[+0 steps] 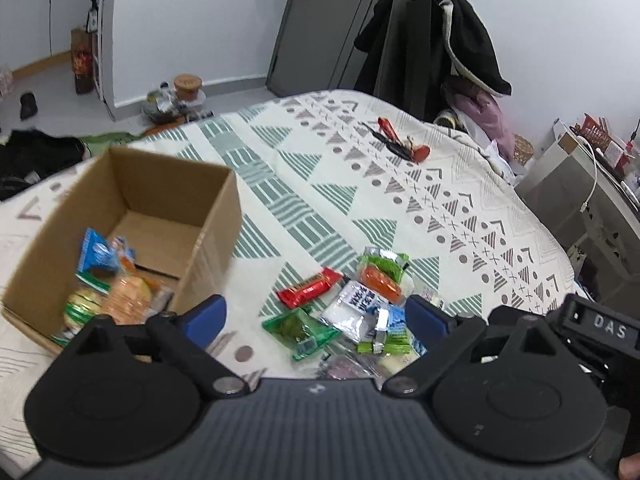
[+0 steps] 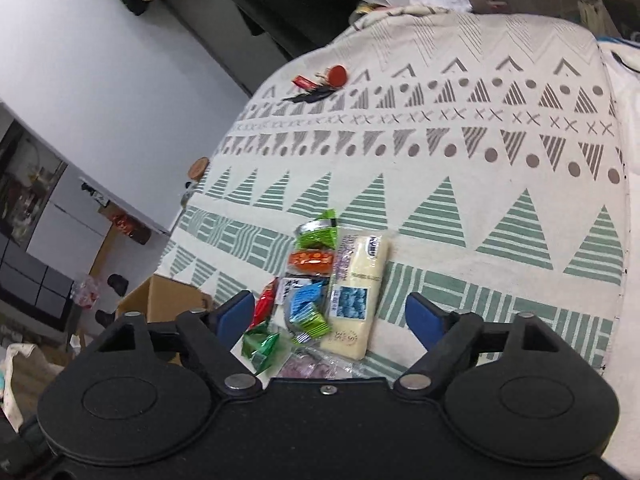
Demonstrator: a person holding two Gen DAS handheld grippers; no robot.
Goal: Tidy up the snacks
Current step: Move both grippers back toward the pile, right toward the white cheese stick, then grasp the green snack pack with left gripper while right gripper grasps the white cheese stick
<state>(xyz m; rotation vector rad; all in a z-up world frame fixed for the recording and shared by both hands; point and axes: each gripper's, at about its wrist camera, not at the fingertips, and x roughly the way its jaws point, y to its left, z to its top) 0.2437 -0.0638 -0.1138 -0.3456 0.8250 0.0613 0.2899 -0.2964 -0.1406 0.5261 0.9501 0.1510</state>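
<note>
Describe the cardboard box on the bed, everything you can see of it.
The cardboard box is plain brown corrugated card, open at the top, with no flaps showing. It sits upright on the patterned bedspread, left of the loose snack pile. Several wrapped snacks already lie in its near corner; the far half of its floor is bare. Neither claw touches it.

We see a cream cloth [image 1: 400, 184] with green striped triangles, a brown cardboard box [image 1: 208, 236], and a red bar wrapper [image 1: 310, 286].

A purple packet [image 2: 316, 368] lies half hidden behind the right hand-held gripper [image 2: 330, 320].
</note>
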